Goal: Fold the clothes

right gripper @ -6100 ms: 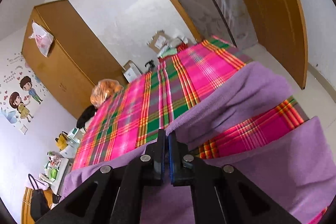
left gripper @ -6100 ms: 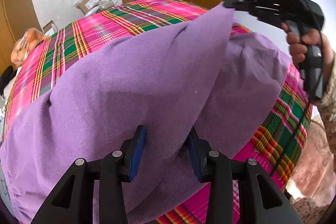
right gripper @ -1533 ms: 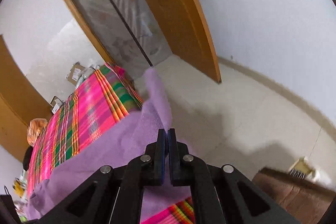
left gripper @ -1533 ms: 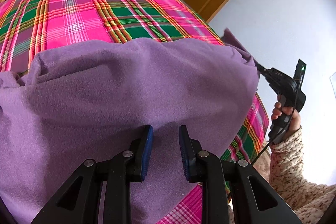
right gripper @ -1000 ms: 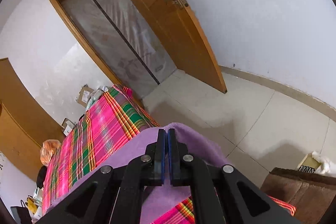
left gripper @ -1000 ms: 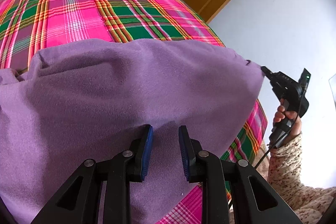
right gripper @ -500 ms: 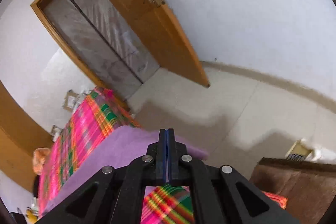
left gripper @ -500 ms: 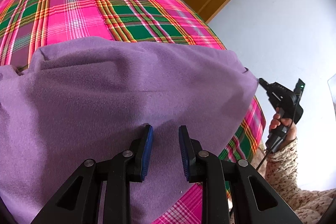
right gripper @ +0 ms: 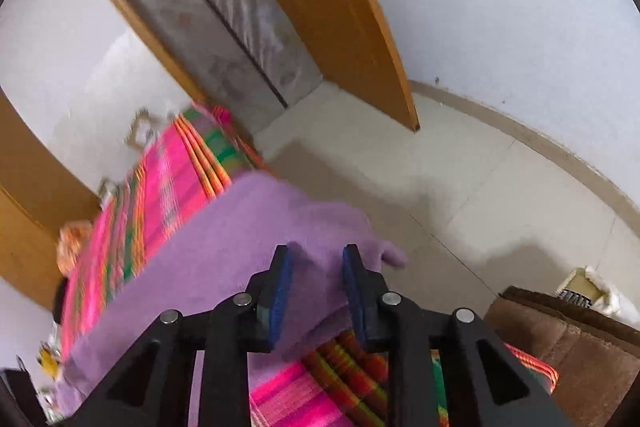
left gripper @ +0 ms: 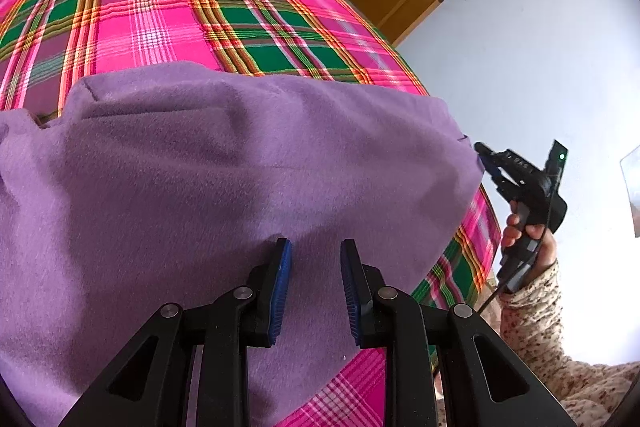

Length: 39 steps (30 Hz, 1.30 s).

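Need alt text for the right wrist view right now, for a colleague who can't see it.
The right gripper is open, its blue-padded fingers straddling the corner of a purple garment lying on a pink and green plaid bedspread. Beyond are a pale tiled floor and an open wooden door.

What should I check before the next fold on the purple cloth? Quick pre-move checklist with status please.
1. Left gripper released: ok, jaws apart over the purple cloth, nothing pinched.
2. Right gripper released: ok, jaws apart, the cloth's corner lying between them, not clamped.
3. Cloth supported by the plaid bed cover: not ok, in the right wrist view the corner hangs past the bed's edge over the floor.
4. Fold lying flat: cannot tell, soft ridges show near the far edge in the left wrist view.
5. Near hem location for the next grasp: cannot tell, hidden beneath the left gripper.
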Motion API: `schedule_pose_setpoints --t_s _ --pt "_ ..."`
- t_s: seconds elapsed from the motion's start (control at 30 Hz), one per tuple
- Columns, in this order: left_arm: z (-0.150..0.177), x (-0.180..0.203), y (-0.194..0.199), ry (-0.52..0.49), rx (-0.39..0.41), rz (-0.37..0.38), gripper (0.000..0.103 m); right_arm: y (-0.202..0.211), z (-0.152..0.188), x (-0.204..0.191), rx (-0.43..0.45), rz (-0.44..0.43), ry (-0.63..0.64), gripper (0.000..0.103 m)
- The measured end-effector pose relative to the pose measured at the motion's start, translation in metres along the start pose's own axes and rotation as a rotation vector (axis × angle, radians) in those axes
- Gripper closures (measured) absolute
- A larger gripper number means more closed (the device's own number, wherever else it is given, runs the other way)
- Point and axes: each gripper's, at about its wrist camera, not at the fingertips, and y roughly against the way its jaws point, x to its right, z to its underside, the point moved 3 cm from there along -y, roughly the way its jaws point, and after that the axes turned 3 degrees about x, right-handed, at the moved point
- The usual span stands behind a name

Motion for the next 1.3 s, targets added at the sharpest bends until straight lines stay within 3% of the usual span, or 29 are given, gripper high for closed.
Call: schedule_pose_setpoints --t_s 0.17,0.3,0.5,0.63,0.8,0.97,1.2,1.3 --pt "0.005 -0.003 0.008 0.008 0.005 0.003 0.077 0.005 0.007 0.004 -0.006 0.026 -0.033 0.066" --pt "0.011 -0.012 0.019 0.029 0.021 0.005 0.077 0.022 0.013 -0.027 0.063 0.102 0.094 0.066" --pt "0.025 -0.034 0.038 0.074 0.050 -0.001 0.077 0.025 0.052 -0.093 0.058 -0.003 0.292 0.066" --pt "0.030 -0.056 0.059 0.115 0.094 -0.034 0.077 0.014 0.080 -0.119 0.026 0.033 0.390 0.066" --pt "0.037 -0.095 0.084 0.196 0.141 -0.079 0.077 0.013 0.104 -0.145 0.022 0.040 0.479 0.066" --pt "0.041 -0.127 0.103 0.284 0.180 -0.040 0.077 0.010 0.126 -0.182 -0.017 -0.017 0.530 0.066" --pt "0.044 -0.166 0.129 0.339 0.216 -0.107 0.077 0.009 0.161 -0.229 -0.036 -0.059 0.631 0.066" --pt "0.046 -0.188 0.142 0.388 0.235 -0.089 0.077 0.012 0.173 -0.251 -0.051 -0.088 0.676 0.066"
